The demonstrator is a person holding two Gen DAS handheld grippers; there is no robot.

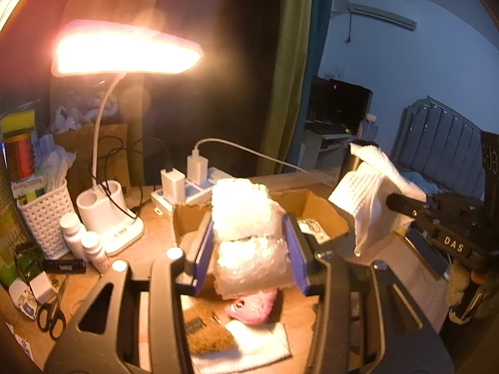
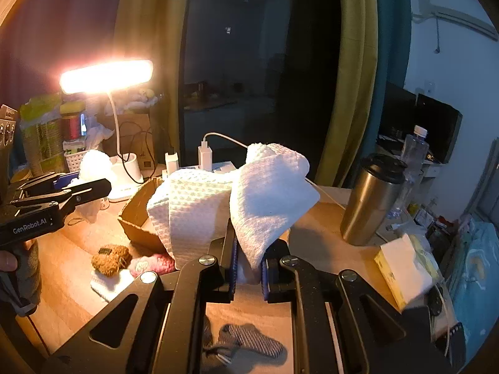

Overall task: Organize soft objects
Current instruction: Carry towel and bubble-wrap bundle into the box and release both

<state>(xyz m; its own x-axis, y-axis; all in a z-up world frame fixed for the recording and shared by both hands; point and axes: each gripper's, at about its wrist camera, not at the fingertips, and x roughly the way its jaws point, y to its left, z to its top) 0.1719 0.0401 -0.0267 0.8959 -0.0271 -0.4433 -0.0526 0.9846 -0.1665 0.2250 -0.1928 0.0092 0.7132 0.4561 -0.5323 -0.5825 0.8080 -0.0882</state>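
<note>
A crumpled wad of clear bubble wrap (image 1: 249, 233) is clamped between the blue pads of the left hand-held gripper (image 1: 248, 249) and is held above the tabletop (image 1: 149, 233), in front of an open cardboard box (image 1: 315, 208). A white waffle-weave cloth (image 2: 230, 199) is pinched between the closed pads of the right hand-held gripper (image 2: 248, 268); it is folded over the fingers and is lifted clear of the tabletop, with the cardboard box seen behind and to its left in the right wrist view. The same cloth is seen at the right of the left wrist view, draped over the black fingers.

Below the bubble wrap, a pink knitted item (image 1: 252, 307), a brown woolly item (image 2: 110, 260) and a flat white cloth (image 1: 249, 346) are seen lying close together on the tabletop. A grey mesh item (image 2: 249, 339) lies under the right hand-held gripper.

Behind the box, a power strip (image 1: 199, 187) with white chargers is placed. A lit desk lamp (image 1: 124, 50) stands to the left, beside a white woven basket (image 1: 46, 215) and two white bottles (image 1: 82, 240). Scissors (image 1: 51, 314) lie at the near left edge. To the right, a steel tumbler (image 2: 371, 199) and a yellow-edged tissue pack (image 2: 405, 268) are set on the tabletop.
</note>
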